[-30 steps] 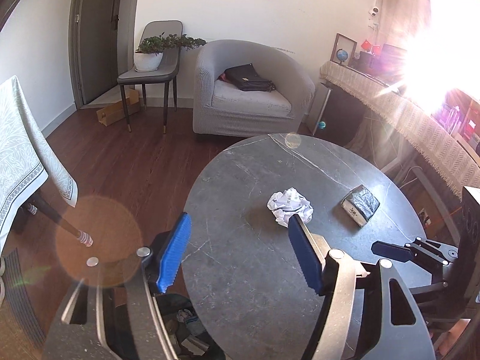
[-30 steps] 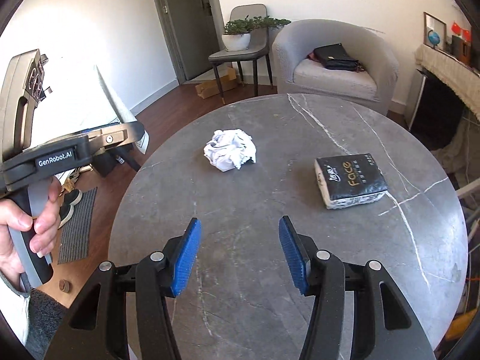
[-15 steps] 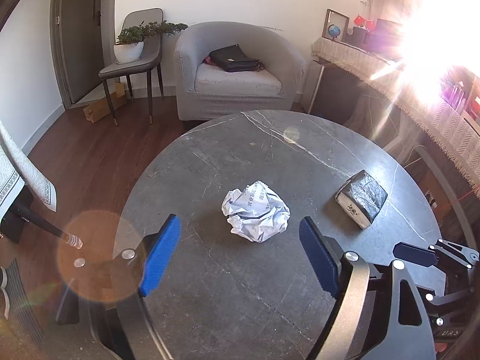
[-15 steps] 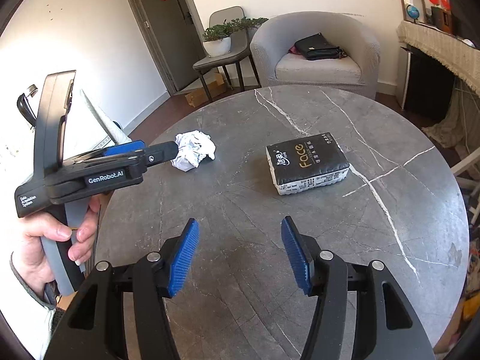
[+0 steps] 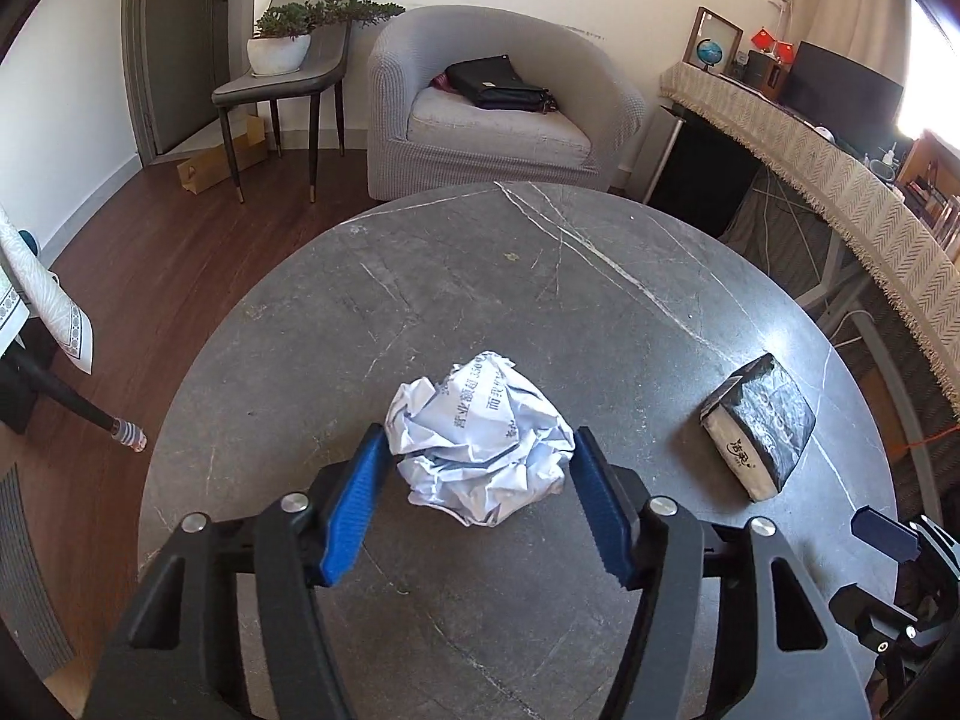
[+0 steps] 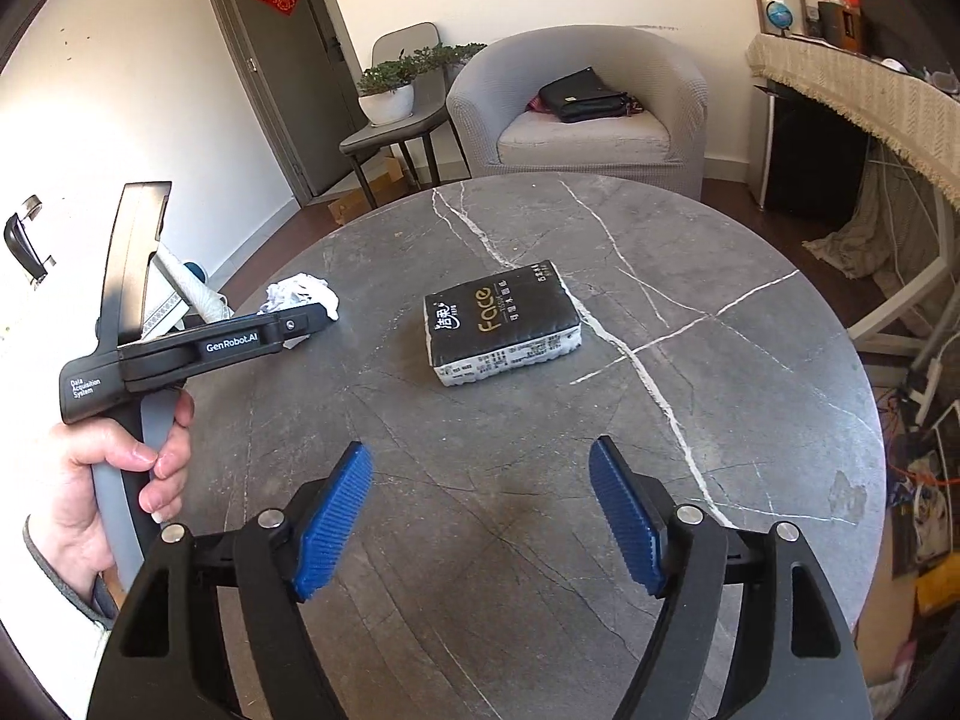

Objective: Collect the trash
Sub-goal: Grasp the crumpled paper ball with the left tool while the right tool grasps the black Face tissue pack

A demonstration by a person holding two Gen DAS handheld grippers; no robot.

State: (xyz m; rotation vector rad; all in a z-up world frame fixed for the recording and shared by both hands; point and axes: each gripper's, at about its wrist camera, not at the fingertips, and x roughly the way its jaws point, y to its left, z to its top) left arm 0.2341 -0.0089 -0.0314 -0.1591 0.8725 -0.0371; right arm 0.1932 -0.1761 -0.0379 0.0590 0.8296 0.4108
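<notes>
- In the left wrist view, the crumpled paper ball [image 5: 480,438] is seen on the grey tabletop [image 5: 420,300], set between the blue pads of the left hand-held gripper [image 5: 474,501]; both pads are pressed against its sides, so it is gripped. A black tissue pack [image 5: 759,426] lies well apart.
- In the right wrist view, the right hand-held gripper [image 6: 480,516] is held open over bare tabletop [image 6: 690,276]. The paper ball [image 6: 300,294] is partly hidden behind the left hand-held gripper [image 6: 312,321].
</notes>
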